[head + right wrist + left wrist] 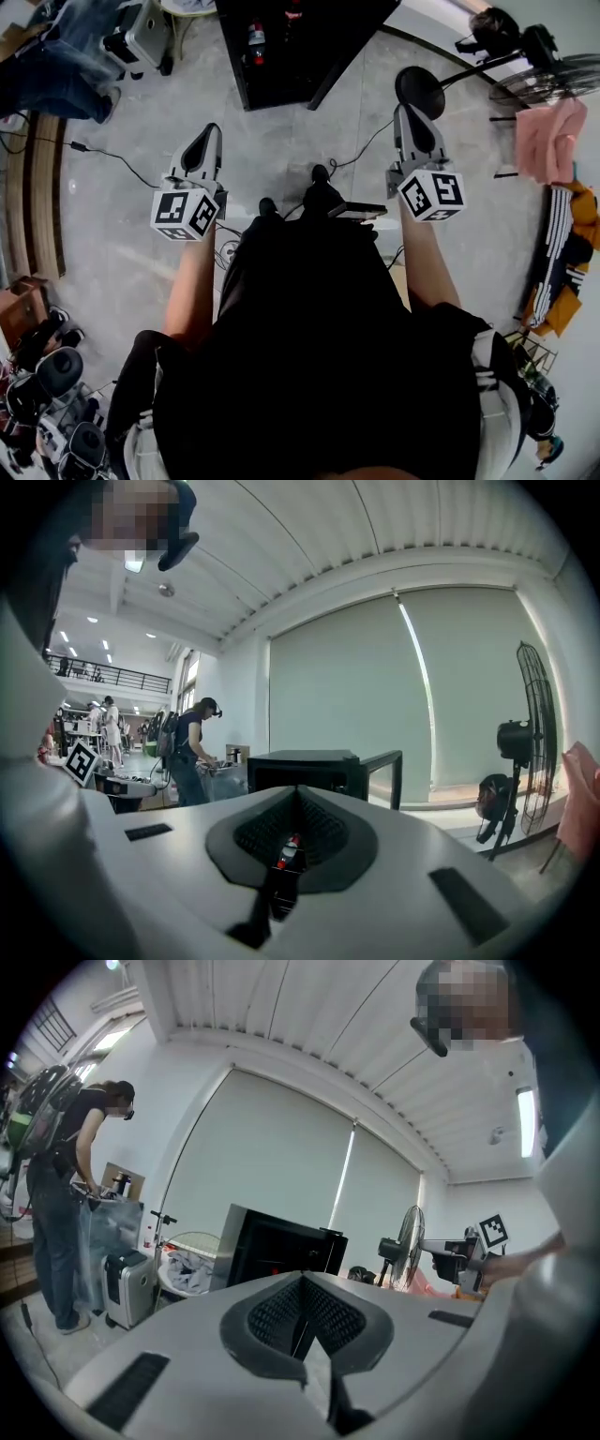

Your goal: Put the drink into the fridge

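Note:
A drink bottle (255,42) with a red label stands inside the open black fridge (309,37) ahead of me on the floor. In the right gripper view the bottle (286,847) shows through the thin slit between the jaws, with the fridge (309,761) and its open door behind. The left gripper view shows the fridge (281,1246) too. My left gripper (208,131) and right gripper (405,111) are held out in front of my body, short of the fridge. Both are shut with nothing in them; the left gripper (302,1321) and right gripper (298,832) show their jaws together.
A standing fan (544,66) and a pink cloth (548,136) are at the right. Another person (56,56) bends over a table at the far left, near a suitcase (127,1283). A cable (112,159) runs across the floor. Shoes (47,375) lie at lower left.

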Tool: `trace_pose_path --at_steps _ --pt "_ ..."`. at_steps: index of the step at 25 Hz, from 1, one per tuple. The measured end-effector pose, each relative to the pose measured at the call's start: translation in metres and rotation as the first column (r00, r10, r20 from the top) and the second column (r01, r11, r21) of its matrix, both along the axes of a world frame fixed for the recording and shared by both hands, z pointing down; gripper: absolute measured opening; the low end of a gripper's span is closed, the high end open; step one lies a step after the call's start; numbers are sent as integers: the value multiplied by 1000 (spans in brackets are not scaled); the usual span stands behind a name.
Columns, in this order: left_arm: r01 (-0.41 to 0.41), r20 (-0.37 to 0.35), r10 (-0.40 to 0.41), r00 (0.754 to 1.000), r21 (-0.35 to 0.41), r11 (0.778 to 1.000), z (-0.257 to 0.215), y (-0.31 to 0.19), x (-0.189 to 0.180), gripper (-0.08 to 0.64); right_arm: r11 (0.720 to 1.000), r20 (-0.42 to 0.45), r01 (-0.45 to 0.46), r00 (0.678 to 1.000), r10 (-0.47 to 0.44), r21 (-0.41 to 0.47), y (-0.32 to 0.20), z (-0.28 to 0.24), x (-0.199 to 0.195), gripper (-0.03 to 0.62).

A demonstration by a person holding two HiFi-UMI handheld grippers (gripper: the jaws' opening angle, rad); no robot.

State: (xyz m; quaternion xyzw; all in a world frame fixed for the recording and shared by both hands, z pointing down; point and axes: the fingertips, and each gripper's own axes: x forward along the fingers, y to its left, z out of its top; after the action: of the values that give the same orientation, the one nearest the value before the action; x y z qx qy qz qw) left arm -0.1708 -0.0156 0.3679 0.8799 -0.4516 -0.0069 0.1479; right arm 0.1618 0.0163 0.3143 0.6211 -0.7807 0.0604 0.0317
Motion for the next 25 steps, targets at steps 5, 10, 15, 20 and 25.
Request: trace_pose_path --at_steps 5,10,15,20,25 --pt "17 5 -17 1000 -16 1000 23 19 6 15 999 -24 13 1000 -14 -31 5 5 2 21" --pt "86 20 -86 996 -3 996 17 19 0 14 997 -15 83 996 -83 4 -10 10 -21 21" --pt "126 -23 -126 992 -2 992 -2 5 18 15 989 57 146 988 -145 -14 -19 24 -28 21" --pt "73 -9 -73 997 35 997 -20 -16 65 15 984 62 173 983 -171 -34 -28 36 -19 21" --pt "36 2 -36 999 6 999 -15 -25 90 15 983 71 184 981 -182 -13 -37 34 -6 21"
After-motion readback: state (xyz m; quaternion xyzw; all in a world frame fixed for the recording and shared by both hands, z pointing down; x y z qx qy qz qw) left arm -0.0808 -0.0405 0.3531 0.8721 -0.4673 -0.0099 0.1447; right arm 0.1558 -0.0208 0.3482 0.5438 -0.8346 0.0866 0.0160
